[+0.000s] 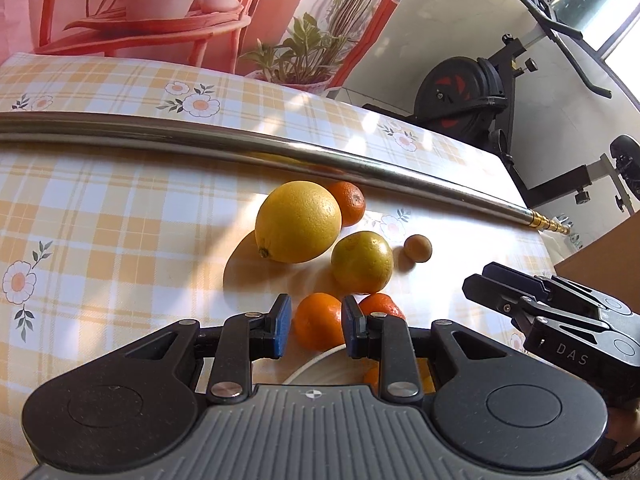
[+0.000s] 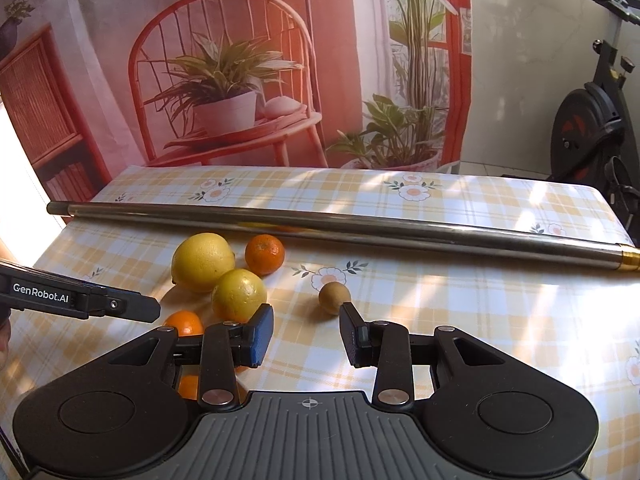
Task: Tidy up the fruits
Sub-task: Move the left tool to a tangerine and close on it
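Note:
Fruits lie on the checked tablecloth. A large yellow lemon-like fruit (image 1: 298,222) (image 2: 202,262), a yellow-green orange (image 1: 362,262) (image 2: 239,295), a far mandarin (image 1: 348,203) (image 2: 265,254) and a small brown fruit (image 1: 417,248) (image 2: 334,298) sit mid-table. My left gripper (image 1: 314,326) is open, its jaws on either side of a near mandarin (image 1: 319,321) (image 2: 184,323); contact is unclear. Another mandarin (image 1: 382,305) lies just right of it. My right gripper (image 2: 306,334) is open and empty, just short of the small brown fruit.
A long steel rod (image 1: 248,146) (image 2: 320,226) with a brass tip lies across the table behind the fruit. A pale plate rim (image 1: 316,366) with more orange fruit shows under my left gripper. An exercise bike (image 1: 476,92) stands beyond the right edge.

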### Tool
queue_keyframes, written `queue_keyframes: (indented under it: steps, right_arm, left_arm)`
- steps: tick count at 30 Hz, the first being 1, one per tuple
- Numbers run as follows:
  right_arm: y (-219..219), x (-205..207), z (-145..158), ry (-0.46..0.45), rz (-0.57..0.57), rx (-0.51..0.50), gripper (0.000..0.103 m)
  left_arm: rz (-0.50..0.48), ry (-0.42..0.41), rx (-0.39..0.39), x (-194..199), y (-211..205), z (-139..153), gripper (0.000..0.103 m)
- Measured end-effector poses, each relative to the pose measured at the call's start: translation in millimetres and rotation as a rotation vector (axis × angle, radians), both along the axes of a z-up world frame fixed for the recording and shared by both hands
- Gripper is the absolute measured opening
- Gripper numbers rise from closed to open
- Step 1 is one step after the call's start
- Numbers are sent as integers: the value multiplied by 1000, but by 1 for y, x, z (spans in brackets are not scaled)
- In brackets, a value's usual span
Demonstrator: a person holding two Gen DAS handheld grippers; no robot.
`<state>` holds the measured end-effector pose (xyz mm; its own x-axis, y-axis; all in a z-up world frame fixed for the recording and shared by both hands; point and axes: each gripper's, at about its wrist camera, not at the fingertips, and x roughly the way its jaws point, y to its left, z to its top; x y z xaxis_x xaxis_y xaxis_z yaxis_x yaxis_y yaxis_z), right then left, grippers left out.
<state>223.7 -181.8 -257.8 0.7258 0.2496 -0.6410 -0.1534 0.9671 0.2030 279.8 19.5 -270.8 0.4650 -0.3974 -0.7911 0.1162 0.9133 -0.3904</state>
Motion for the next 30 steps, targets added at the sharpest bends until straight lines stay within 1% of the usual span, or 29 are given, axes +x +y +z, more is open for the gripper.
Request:
queue_keyframes:
  steps: [2, 5, 10, 11, 16, 22, 27, 30]
  right_arm:
    - [-2, 1, -2, 1, -1, 5, 34]
    - [-4, 3, -4, 5, -3, 11, 34]
    - [-8, 5, -9, 14, -7, 15, 34]
    - [-8, 6, -9, 17, -11, 17, 34]
    - [-11, 9, -14, 24, -12, 27, 34]
    - [-11, 13, -16, 30, -12, 32, 34]
    - [-11, 19, -19, 2, -17, 32, 34]
    - [-8, 29, -23, -19, -22, 9, 34]
  left_arm:
    - [15, 25, -28, 4, 1, -6, 28]
    - [18, 22, -52, 7, 0, -10, 30]
    - [19, 28, -24, 11, -6, -14, 33]
    - [18, 34, -28, 11, -6, -16, 36]
    - [11, 58, -50, 11, -3, -23, 39]
    - [-1, 33, -15, 7, -6, -21, 37]
    - [-8, -57, 14, -7, -5, -5, 37]
    - [-19, -109, 32, -17, -6, 6, 37]
